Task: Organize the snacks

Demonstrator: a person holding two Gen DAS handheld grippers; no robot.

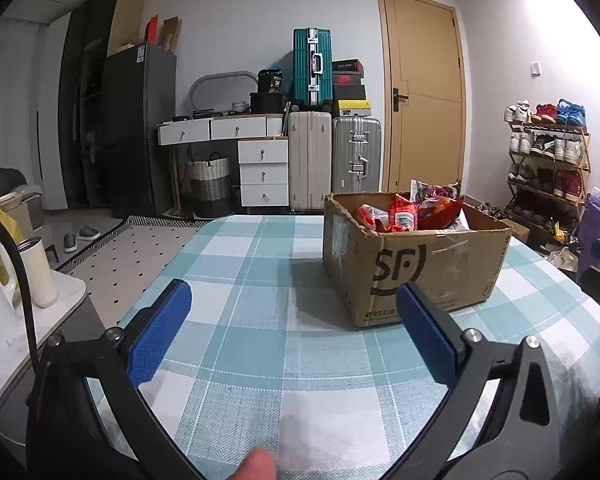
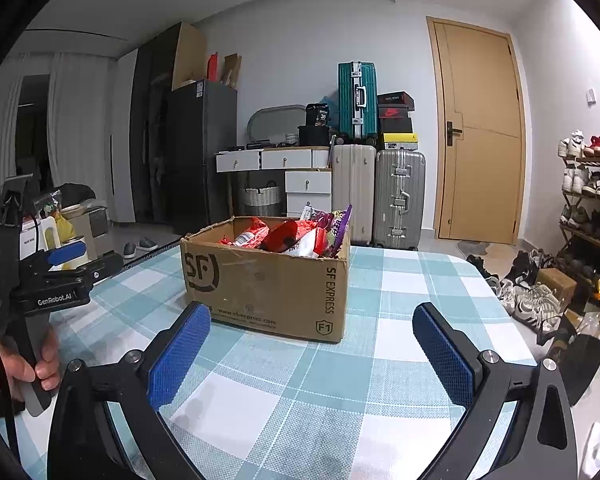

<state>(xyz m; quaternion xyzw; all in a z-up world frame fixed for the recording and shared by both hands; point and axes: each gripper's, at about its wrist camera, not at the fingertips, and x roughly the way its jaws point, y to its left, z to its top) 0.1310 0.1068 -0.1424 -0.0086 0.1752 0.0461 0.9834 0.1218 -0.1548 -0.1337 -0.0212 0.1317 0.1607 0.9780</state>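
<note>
A brown cardboard box (image 1: 416, 264) marked SF stands on the checked tablecloth (image 1: 260, 264); it also shows in the right wrist view (image 2: 268, 284). Red, white and purple snack packets (image 1: 412, 208) fill it, seen too in the right wrist view (image 2: 296, 236). My left gripper (image 1: 294, 300) is open and empty, hovering over the cloth just left of and in front of the box. My right gripper (image 2: 312, 320) is open and empty, in front of the box's near corner. The left gripper also shows in the right wrist view (image 2: 66, 254), held in a hand.
A white side table (image 1: 40, 312) with a cream tumbler (image 1: 38, 272) stands left of the table. Suitcases (image 2: 380, 192), white drawers (image 1: 262, 172) and a door (image 2: 480, 132) line the far wall. A shoe rack (image 1: 548, 160) and loose shoes (image 2: 532, 300) sit to the right.
</note>
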